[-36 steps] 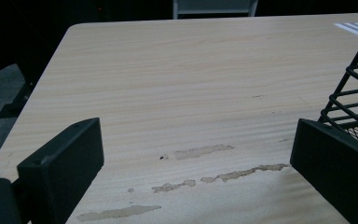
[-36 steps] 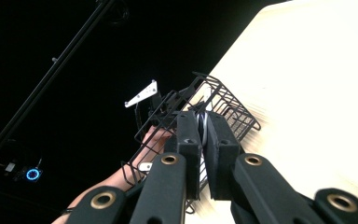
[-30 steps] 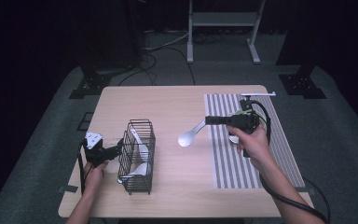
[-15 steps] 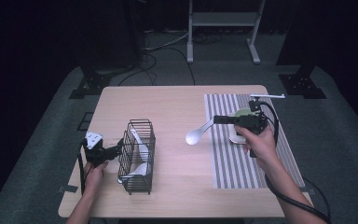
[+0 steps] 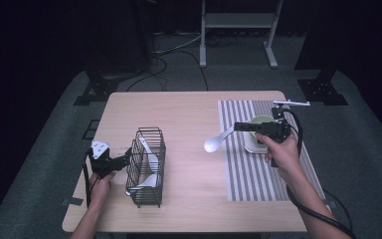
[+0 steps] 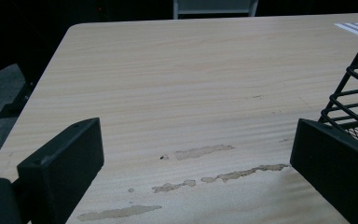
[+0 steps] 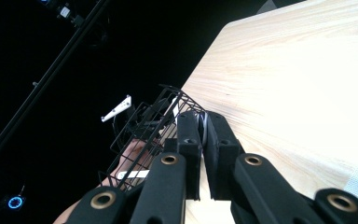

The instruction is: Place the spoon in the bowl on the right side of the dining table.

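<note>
My right gripper (image 5: 239, 127) is shut on the handle of a white spoon (image 5: 214, 144). It holds the spoon above the table at the left edge of the striped mat (image 5: 238, 169), bowl end pointing left and down. In the right gripper view the jaws (image 7: 204, 135) pinch the white handle (image 7: 205, 122). A black wire basket (image 5: 146, 167) with white utensils (image 5: 149, 160) inside stands at the front left. My left gripper (image 5: 125, 158) rests open beside the basket's left side. In the left gripper view bare table lies between the wide jaws (image 6: 196, 158), with the basket (image 6: 354, 93) by the right jaw.
A green bowl on a white plate (image 5: 258, 134) sits on the striped mat just behind my right gripper. The wooden table (image 5: 189, 114) has worn patches (image 6: 205, 151) near my left gripper. Dark floor, cables and stand legs surround the table.
My right gripper has carried the spoon to the right, from mid-table to the mat's left edge near the bowl. The left gripper and basket have not moved.
</note>
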The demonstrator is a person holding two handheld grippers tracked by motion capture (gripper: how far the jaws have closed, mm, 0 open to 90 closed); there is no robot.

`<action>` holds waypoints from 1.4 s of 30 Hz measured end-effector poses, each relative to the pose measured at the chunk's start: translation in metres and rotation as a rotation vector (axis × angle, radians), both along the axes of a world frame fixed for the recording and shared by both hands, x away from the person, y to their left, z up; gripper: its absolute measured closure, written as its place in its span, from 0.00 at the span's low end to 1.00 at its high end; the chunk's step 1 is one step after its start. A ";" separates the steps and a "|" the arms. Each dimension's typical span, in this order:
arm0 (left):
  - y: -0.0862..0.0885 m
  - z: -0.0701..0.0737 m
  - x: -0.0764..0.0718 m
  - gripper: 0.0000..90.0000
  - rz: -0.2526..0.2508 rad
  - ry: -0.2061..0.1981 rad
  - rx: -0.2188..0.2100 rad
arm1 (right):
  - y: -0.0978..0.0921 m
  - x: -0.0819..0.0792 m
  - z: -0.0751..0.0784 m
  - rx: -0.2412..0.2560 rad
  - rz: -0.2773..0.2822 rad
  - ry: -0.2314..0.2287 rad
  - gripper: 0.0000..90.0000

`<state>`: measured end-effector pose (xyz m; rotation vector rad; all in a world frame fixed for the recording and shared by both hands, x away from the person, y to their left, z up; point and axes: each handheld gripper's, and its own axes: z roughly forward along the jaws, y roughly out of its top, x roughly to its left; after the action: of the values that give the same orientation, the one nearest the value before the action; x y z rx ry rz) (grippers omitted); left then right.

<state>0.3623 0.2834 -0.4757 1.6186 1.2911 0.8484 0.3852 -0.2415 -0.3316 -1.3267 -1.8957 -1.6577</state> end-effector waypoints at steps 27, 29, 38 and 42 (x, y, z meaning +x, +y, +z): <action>0.000 0.000 0.000 0.02 0.001 -0.001 0.000 | -0.030 0.006 -0.013 -0.016 -0.100 0.010 0.95; 0.000 0.000 0.000 0.02 0.001 -0.001 0.000 | -0.032 0.007 -0.014 -0.012 -0.106 0.015 0.95; 0.000 0.000 0.000 0.02 0.001 -0.001 -0.001 | -0.041 0.008 -0.015 -0.017 -0.139 0.018 0.95; 0.000 0.000 0.000 0.02 0.001 -0.001 -0.001 | -0.047 0.009 -0.016 -0.014 -0.155 0.021 0.95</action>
<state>0.3624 0.2835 -0.4758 1.6171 1.2915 0.8488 0.3941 -0.2887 -0.3473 -1.5255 -1.8370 -1.6973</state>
